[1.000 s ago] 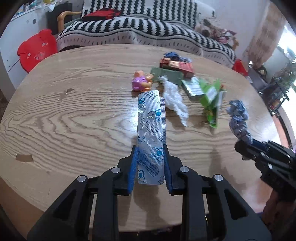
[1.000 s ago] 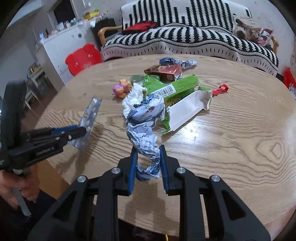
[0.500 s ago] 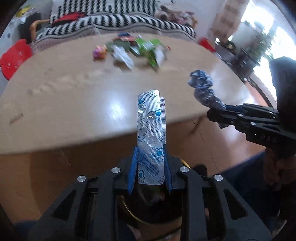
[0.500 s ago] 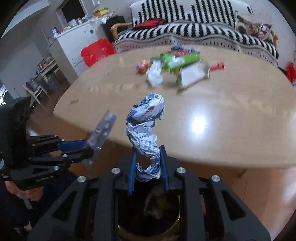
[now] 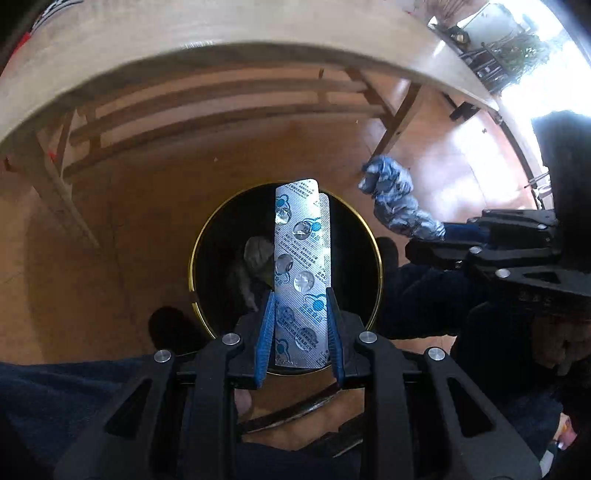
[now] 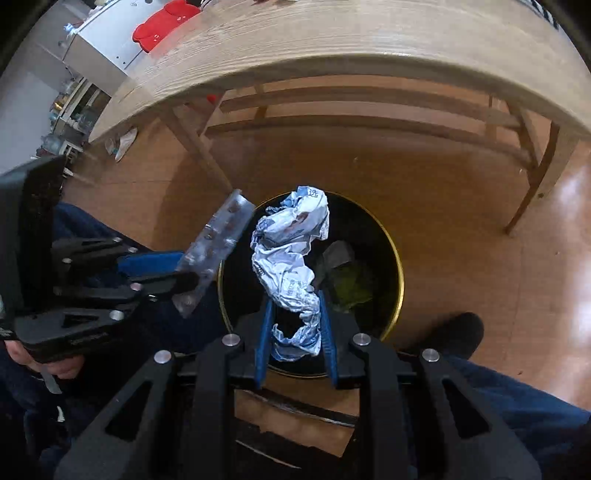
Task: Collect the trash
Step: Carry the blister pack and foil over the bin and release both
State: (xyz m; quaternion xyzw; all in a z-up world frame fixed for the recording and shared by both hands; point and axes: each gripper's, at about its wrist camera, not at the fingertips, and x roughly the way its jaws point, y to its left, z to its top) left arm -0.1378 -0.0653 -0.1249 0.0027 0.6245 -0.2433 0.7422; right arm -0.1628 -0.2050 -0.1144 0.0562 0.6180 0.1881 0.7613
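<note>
1. Both grippers have swung off the table (image 5: 258,26) and dipped toward the floor; the black bin (image 5: 354,229) now sits right below them.
2. Left gripper (image 5: 300,334) pinches the blister pack (image 5: 301,258), which pokes out ahead over the bin mouth.
3. Right gripper (image 6: 293,332) clamps the crumpled wrapper (image 6: 291,254), also above the opening.
4. Risk: the long pack, released near the rim, could tip out onto the floor.
</note>
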